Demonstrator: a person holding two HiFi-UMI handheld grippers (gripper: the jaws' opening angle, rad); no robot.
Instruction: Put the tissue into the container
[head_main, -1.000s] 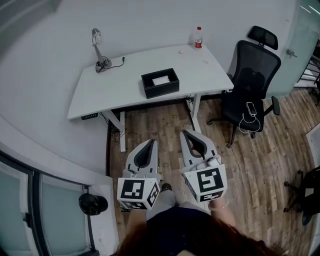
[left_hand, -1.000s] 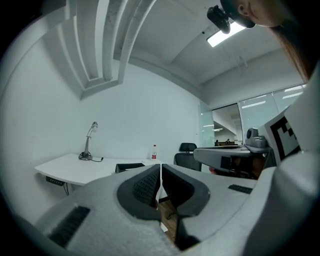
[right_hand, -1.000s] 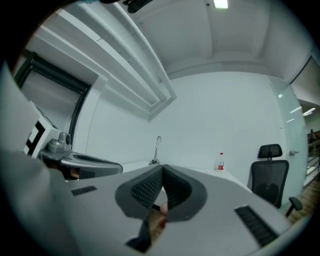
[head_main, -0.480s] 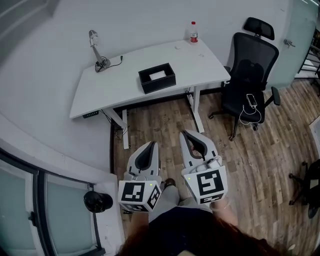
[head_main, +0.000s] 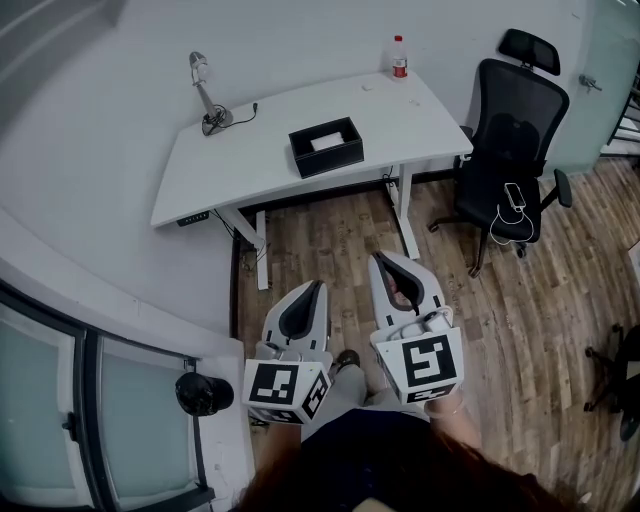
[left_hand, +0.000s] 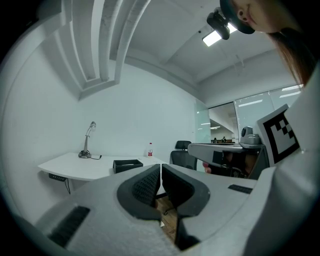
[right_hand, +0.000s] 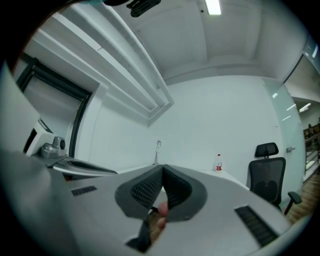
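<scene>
Head view, looking steeply down. A white rectangular desk (head_main: 250, 165) stands against the wall at the far side of a wood-plank floor (head_main: 330, 235). Near the desk's middle sits a black rectangular open-topped container (head_main: 325, 158). A flat white sheet, apparently the tissue (head_main: 326, 142), lies inside it, though it is too small to make out clearly.

On the desk's left end stands a slim silver desk lamp (head_main: 205, 92). At the back right corner is a clear plastic bottle with a red label (head_main: 399, 58). A black mesh office chair (head_main: 512, 140) stands just beside the desk's right end, with a phone on a white cable (head_main: 515, 196) on its seat.

The left gripper (head_main: 316, 287) and right gripper (head_main: 380, 258) are held side by side over the floor, well apart from the desk and pointing towards it. In each gripper view the ribbed dark pads meet at the tips: both tools are clenched, with nothing between the jaws.
</scene>
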